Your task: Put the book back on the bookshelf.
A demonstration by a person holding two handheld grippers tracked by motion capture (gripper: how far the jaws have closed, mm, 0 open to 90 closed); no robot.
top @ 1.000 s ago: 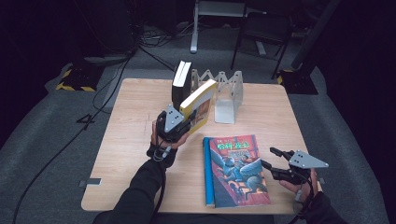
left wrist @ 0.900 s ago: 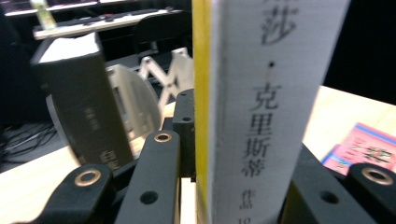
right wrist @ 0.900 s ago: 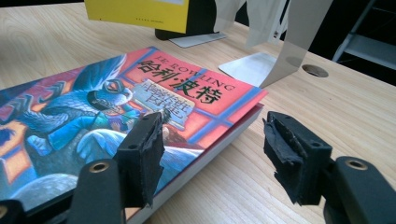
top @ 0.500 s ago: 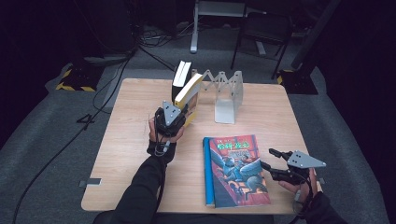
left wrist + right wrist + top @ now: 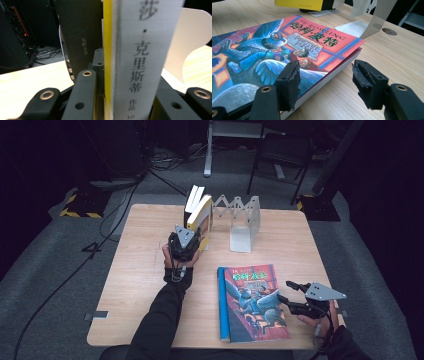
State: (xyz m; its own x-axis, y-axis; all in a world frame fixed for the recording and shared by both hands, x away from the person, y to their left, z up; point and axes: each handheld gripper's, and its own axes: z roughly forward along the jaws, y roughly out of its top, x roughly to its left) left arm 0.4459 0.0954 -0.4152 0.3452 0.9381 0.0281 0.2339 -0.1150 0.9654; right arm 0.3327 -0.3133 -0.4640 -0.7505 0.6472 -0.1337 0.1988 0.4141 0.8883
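A book with a yellow cover and white spine (image 5: 203, 217) stands upright at the left end of a white folding book rack (image 5: 243, 222), against a black book (image 5: 192, 200). My left gripper (image 5: 186, 241) is shut on the yellow book's spine edge; in the left gripper view the spine (image 5: 142, 62) sits between the jaws of the left gripper (image 5: 122, 83), with the black book (image 5: 80, 35) behind. A colourful illustrated book (image 5: 250, 302) lies flat near the front. My right gripper (image 5: 286, 292) is open at its right edge. In the right gripper view the right gripper (image 5: 325, 81) straddles that book (image 5: 274, 52)'s edge.
The wooden table (image 5: 135, 270) has bare room at the left and far right. The rack's metal plates (image 5: 372, 17) and the yellow book (image 5: 299, 3) lie beyond the flat book. Chairs and cables are on the dark floor behind the table.
My left gripper has swung the yellow book from a tilt to upright and pushed it back against the black book. The right gripper has stayed put.
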